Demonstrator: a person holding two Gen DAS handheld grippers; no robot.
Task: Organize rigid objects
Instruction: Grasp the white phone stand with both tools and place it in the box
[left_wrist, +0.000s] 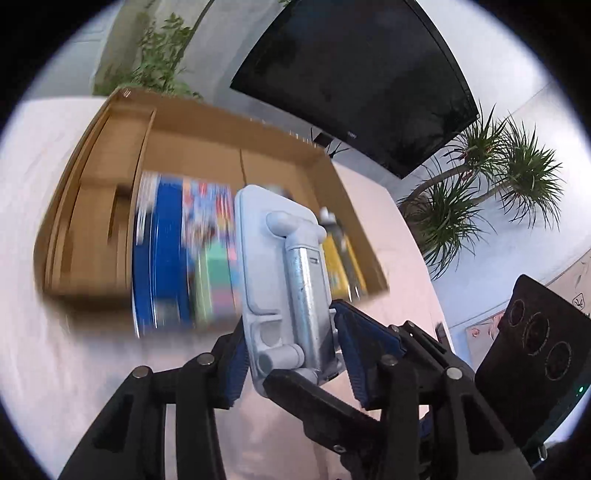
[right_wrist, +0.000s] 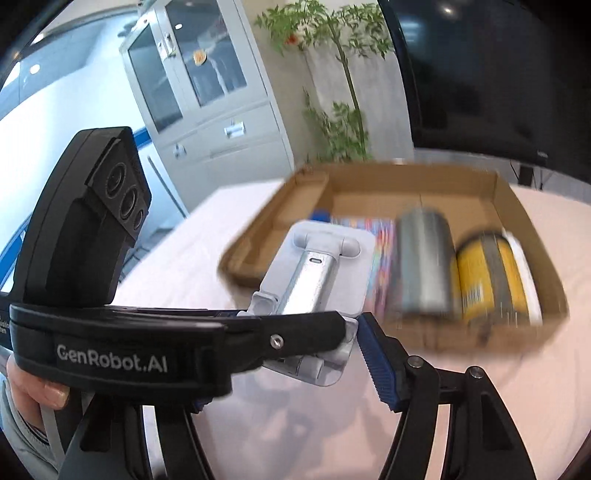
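A pale grey folding phone stand (left_wrist: 280, 277) with a silver arm hangs above the pink table, in front of an open cardboard box (left_wrist: 221, 122). My left gripper (left_wrist: 291, 354) is shut on the stand's lower end, a blue pad against each side. In the right wrist view the stand (right_wrist: 314, 266) lies in my right gripper (right_wrist: 288, 380). Its right pad (right_wrist: 376, 362) touches the stand's edge, and its left pad is mostly hidden behind the left gripper's body (right_wrist: 122, 354). One black finger of the right gripper (left_wrist: 317, 402) crosses under the stand.
The box (right_wrist: 406, 173) holds a blue flat pack (left_wrist: 162, 258), a colourful pack (left_wrist: 210, 236), a grey cylinder (right_wrist: 424, 266) and a yellow can (right_wrist: 484, 280); its left part is bare cardboard. A black screen (left_wrist: 354, 74), plants (left_wrist: 498, 177) and a cabinet (right_wrist: 207, 99) stand behind the table.
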